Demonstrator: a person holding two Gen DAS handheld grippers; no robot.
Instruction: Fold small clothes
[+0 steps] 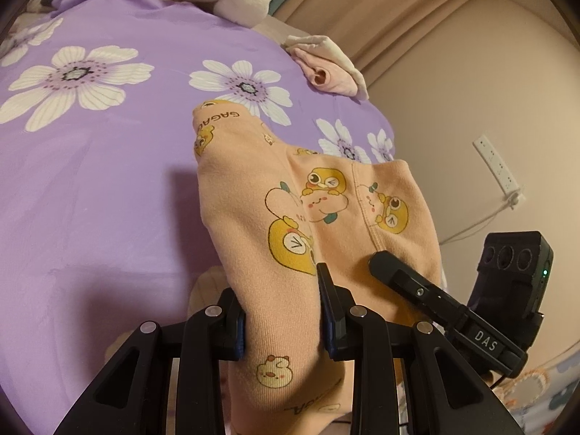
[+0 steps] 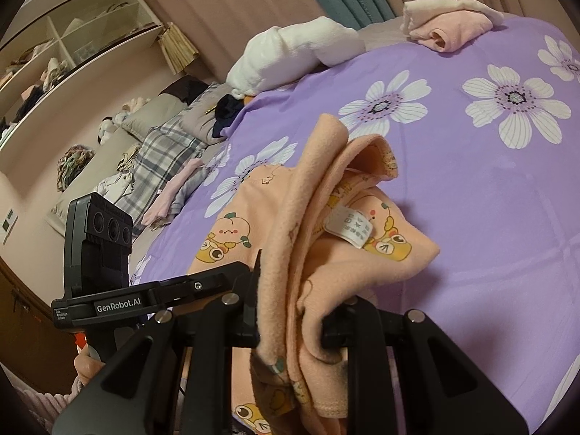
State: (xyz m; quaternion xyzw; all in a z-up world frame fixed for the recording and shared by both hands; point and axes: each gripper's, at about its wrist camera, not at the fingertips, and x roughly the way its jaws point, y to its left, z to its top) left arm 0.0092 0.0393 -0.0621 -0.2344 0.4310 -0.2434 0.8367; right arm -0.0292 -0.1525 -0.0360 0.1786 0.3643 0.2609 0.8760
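A small peach garment (image 1: 326, 203) with yellow cartoon prints hangs and drapes over the purple flowered bedspread (image 1: 108, 188). My left gripper (image 1: 282, 319) is shut on one bunched end of it. The other gripper's finger (image 1: 398, 275) shows to its right, touching the cloth. In the right wrist view the same garment (image 2: 326, 239) is bunched, its white label (image 2: 349, 228) showing, and my right gripper (image 2: 290, 322) is shut on its folds. The left device (image 2: 98, 239) is at the left.
A folded pink and white garment (image 1: 326, 69) lies at the bed's far edge, also in the right wrist view (image 2: 449, 25). A white rolled towel (image 2: 293, 54) lies nearby. Plaid clothes (image 2: 163, 159) and shelves (image 2: 72, 43) are to the left. A wall socket (image 1: 496, 166) is right.
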